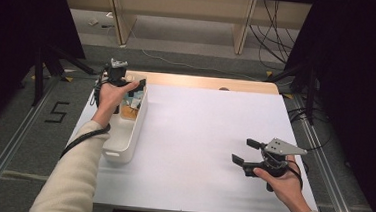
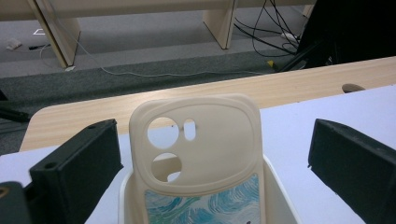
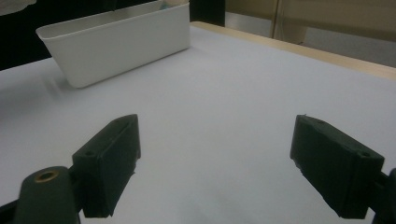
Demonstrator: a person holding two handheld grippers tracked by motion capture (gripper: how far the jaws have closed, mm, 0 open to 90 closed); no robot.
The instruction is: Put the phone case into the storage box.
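Reaching into the far end of the white bin [image 1: 124,131] at the table's ten o'clock, the left gripper [image 2: 212,154] straddles an upright cream phone case [image 2: 201,140], jaws spread and apart from it; next they likely must close squarely on it. The right gripper [image 1: 247,151] idles open at four o'clock.

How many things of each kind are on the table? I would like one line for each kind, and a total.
Phone case, cream with a blue pattern: 1
White bin: 1
Grippers, left and right, both open: 2
Total: 4
Other items lie in the bin, too unclear to count.
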